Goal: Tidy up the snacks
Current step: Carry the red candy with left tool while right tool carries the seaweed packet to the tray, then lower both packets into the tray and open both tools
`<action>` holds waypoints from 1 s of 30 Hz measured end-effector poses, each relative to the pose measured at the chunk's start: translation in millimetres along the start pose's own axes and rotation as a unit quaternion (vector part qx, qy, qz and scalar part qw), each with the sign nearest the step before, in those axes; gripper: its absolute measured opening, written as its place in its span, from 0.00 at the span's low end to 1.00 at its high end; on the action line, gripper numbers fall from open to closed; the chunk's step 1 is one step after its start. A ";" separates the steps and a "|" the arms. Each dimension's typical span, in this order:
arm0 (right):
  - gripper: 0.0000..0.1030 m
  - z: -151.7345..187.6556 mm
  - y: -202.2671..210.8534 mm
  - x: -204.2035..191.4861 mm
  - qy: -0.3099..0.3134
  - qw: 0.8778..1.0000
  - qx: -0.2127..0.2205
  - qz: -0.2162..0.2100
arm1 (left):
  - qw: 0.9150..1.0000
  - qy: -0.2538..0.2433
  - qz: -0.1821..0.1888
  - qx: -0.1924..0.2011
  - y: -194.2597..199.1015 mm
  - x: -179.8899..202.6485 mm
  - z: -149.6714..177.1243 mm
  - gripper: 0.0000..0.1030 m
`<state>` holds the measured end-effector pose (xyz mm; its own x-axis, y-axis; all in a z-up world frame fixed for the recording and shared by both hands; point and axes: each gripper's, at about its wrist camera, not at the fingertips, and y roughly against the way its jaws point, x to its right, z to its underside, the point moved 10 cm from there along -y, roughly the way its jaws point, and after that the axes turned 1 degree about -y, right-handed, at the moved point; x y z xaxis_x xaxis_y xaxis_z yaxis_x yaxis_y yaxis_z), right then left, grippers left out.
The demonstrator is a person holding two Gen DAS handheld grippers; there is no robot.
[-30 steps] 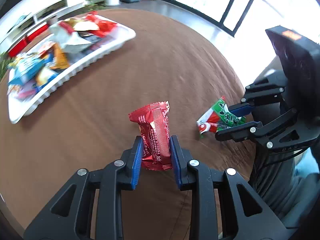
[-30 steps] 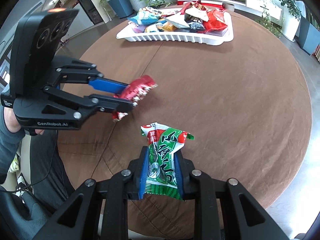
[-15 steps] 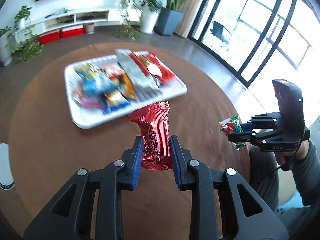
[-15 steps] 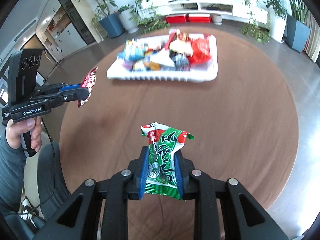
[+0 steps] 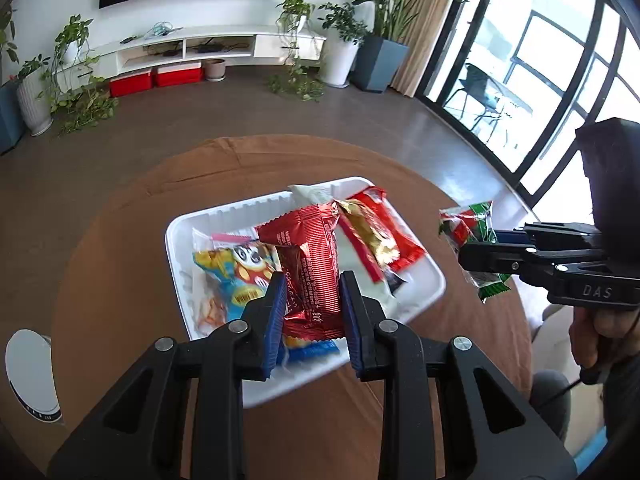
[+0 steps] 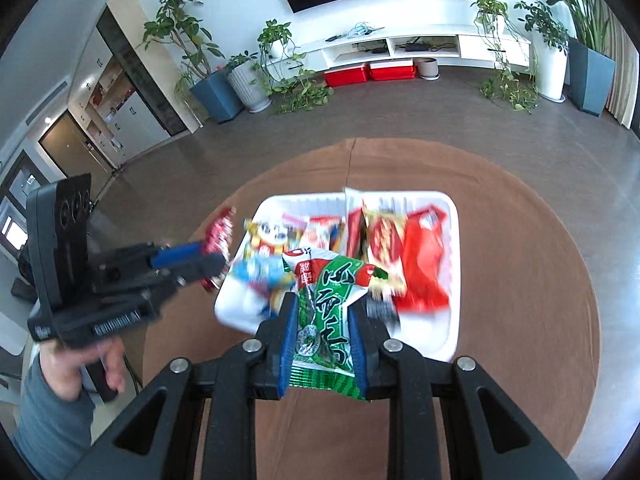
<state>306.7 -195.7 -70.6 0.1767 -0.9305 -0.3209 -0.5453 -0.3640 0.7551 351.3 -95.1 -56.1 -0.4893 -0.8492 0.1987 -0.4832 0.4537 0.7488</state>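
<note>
Two last packets heading for the tray.
The left claw (image 5: 312, 312) is gripping a red snack packet (image 5: 310, 256), the right claw (image 6: 324, 328) a green seaweed packet (image 6: 326, 312), both hovering above the filled white tray (image 5: 176, 256); the brown worktop (image 5: 120, 280) is looking otherwise cleared.

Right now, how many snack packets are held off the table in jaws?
2. The red packet is clamped in the left gripper; the green packet in the right gripper. Both hang above the white tray.

Red packet (image 5: 310, 264): crinkled foil, upright, pinched between blue tongs pads, above the tray.
Green packet (image 6: 326, 316): white-and-red top, upright, pinched likewise.
Tray (image 5: 180, 256): white, on brown desk, heaped with mixed snack packets (image 5: 236, 276).
</note>
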 end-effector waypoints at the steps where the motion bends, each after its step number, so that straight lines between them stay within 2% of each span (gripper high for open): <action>1: 0.25 -7.2 -8.1 -1.3 0.000 1.000 -0.002 0.004 | 1.000 0.002 -0.002 -0.003 -6.0 -3.1 -3.5 0.24; 4: 0.25 -22.3 -29.5 -2.6 -0.008 1.000 -0.012 0.002 | 1.000 0.003 -0.017 -0.013 -29.5 -11.0 -11.8 0.24; 9: 0.25 -37.4 -61.6 4.5 -0.034 0.999 -0.030 0.000 | 0.999 -0.001 -0.029 -0.033 -61.0 -15.6 -7.5 0.24; 18: 0.25 -36.1 -87.6 17.8 -0.058 0.997 -0.048 0.006 | 0.997 -0.026 -0.052 -0.053 -101.8 -21.1 -7.7 0.25; 30: 0.26 -41.5 -103.9 15.3 -0.057 0.997 -0.057 0.013 | 0.996 -0.032 -0.058 -0.064 -117.7 -23.4 -8.2 0.28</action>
<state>400.0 -173.8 -130.2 0.0659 -0.9316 -0.3575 -0.4509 -0.3475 0.8222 425.6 -130.9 -143.8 -0.4837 -0.8725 0.0691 -0.4435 0.3124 0.8400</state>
